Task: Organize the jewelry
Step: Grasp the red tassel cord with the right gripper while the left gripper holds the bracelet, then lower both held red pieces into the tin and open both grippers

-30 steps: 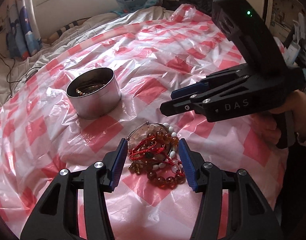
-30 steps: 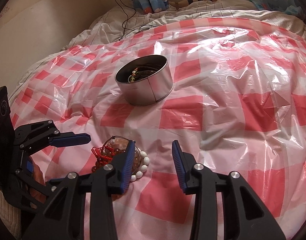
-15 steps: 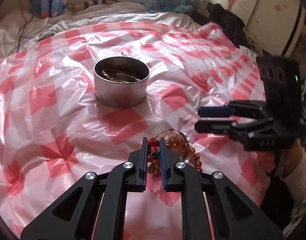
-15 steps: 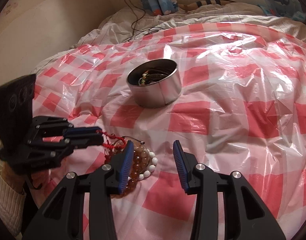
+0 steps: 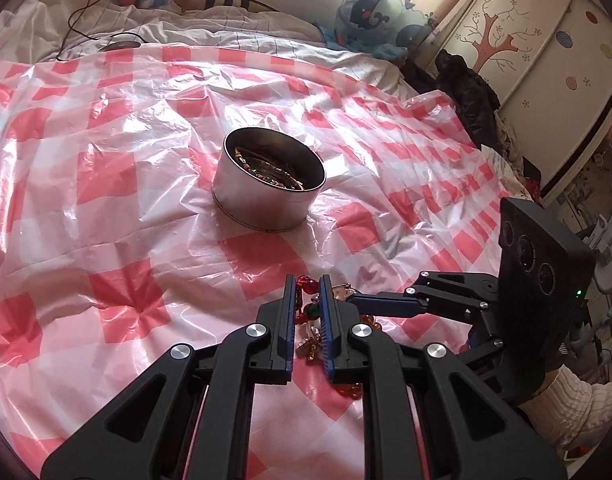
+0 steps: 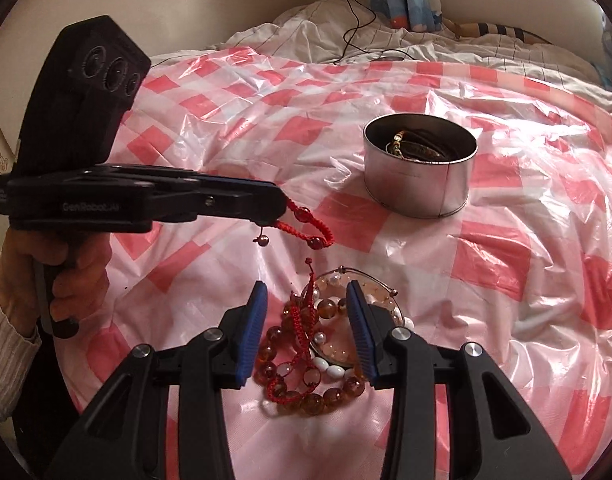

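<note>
My left gripper point(image 5: 307, 280) is shut on a red braided bracelet point(image 5: 306, 285) and holds it in the air above the sheet; the bracelet point(image 6: 306, 227) hangs from its tips point(image 6: 280, 210) in the right wrist view. A pile of bracelets point(image 6: 317, 354) lies on the sheet: amber beads, white beads, a red cord, a wire bangle. My right gripper point(image 6: 306, 300) is open and hovers over that pile, also seen from the left wrist view point(image 5: 355, 300). A round metal tin point(image 5: 268, 184) with jewelry inside stands farther back, as the right wrist view point(image 6: 419, 170) also shows.
A red-and-white checked plastic sheet point(image 5: 106, 184) covers the bed. White bedding and a black cable point(image 6: 357, 16) lie at the far edge. A dark garment point(image 5: 465, 92) and a painted wardrobe point(image 5: 525, 60) stand at the right.
My left gripper closed on the red braided bracelet and lifted it off the pile toward the tin. My right gripper moved over the pile and stayed open.
</note>
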`<state>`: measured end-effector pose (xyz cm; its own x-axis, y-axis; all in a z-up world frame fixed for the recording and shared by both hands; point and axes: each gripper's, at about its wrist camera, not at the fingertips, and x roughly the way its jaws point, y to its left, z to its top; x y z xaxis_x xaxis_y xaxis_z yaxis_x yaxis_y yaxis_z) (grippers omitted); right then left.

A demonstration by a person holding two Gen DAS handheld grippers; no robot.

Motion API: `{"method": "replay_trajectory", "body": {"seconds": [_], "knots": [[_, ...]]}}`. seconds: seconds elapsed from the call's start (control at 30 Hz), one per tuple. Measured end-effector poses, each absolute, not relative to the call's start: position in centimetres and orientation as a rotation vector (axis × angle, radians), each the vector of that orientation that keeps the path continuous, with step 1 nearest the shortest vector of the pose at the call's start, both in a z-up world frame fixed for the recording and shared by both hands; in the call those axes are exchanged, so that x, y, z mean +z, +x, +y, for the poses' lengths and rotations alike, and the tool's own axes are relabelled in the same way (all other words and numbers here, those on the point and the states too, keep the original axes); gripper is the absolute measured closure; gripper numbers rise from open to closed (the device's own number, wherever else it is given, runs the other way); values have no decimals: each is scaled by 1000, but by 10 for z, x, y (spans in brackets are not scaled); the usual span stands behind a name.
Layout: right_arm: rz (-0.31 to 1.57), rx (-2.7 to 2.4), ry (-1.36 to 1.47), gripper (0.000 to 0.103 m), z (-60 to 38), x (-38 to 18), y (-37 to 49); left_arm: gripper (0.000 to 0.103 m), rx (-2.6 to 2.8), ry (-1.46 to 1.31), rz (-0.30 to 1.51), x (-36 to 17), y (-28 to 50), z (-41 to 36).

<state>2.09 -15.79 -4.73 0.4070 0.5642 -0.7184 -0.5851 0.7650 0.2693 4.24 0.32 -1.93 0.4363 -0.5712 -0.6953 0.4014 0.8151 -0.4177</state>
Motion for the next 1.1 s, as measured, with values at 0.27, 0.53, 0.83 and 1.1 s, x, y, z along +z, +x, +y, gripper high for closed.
{"method": "replay_trajectory", "body": {"seconds": [0.27, 0.53, 0.83, 1.1], "knots": [[881, 729, -46, 96, -157, -49, 17, 93, -586, -229, 909, -14, 43, 12], [844, 791, 250, 96, -202, -28, 30, 93, -582, -211, 902, -13, 43, 11], [789, 804, 434, 96, -233, -13, 38, 93, -516, -95, 886, -11, 40, 1], [758, 802, 494, 96, -244, -8, 40, 93, -388, 61, 847, -6, 41, -8]]}}
